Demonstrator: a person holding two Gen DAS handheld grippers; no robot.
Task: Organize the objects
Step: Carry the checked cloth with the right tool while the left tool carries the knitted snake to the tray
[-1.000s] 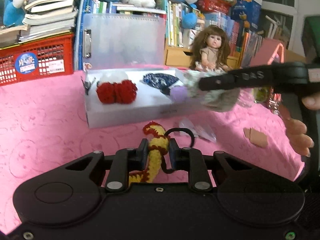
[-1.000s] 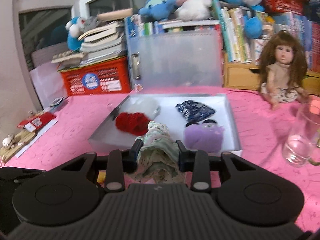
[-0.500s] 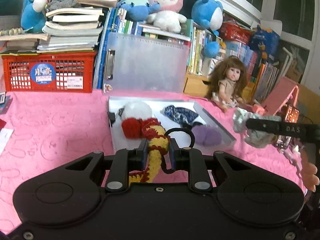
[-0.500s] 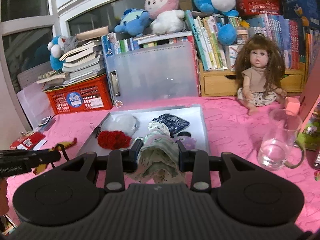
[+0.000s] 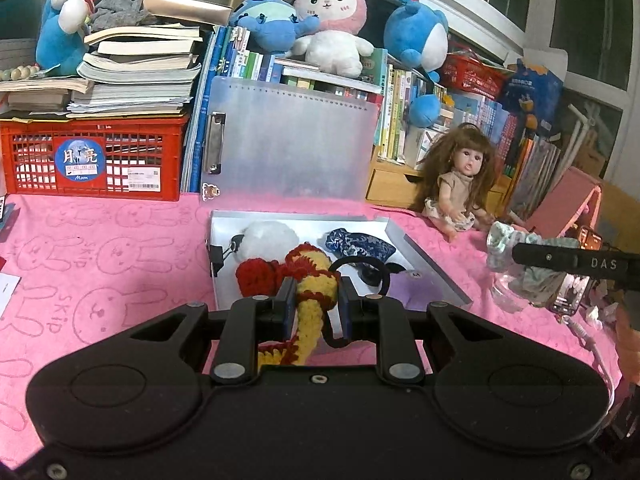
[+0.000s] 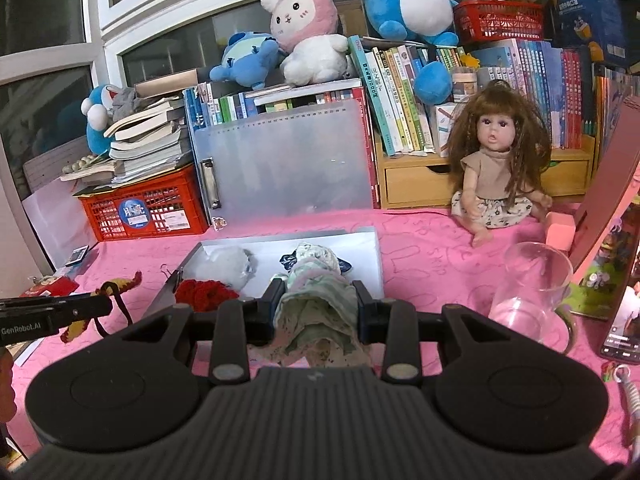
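Observation:
My left gripper (image 5: 316,292) is shut on a yellow and red crocheted hair tie (image 5: 312,284) with a black elastic loop, held above the pink cloth in front of the white tray (image 5: 432,258). My right gripper (image 6: 316,300) is shut on a pale green floral scrunchie (image 6: 316,304), held up right of the tray (image 6: 368,252). The tray holds a white pompom (image 5: 266,238), a red crocheted scrunchie (image 5: 256,278), a dark blue patterned scrunchie (image 5: 356,244) and a purple piece (image 5: 416,288). Each gripper shows in the other's view: the right one (image 5: 520,254), the left one (image 6: 106,306).
A doll (image 6: 496,168) sits at the back right. A glass mug (image 6: 532,284) and a phone (image 6: 622,336) lie at the right. A red crate (image 5: 92,160) with books, a clear folder (image 5: 292,140) and plush toys stand behind the tray.
Both grippers have pulled back and risen from the tray, still holding their items. The right gripper moved right, away from over the tray.

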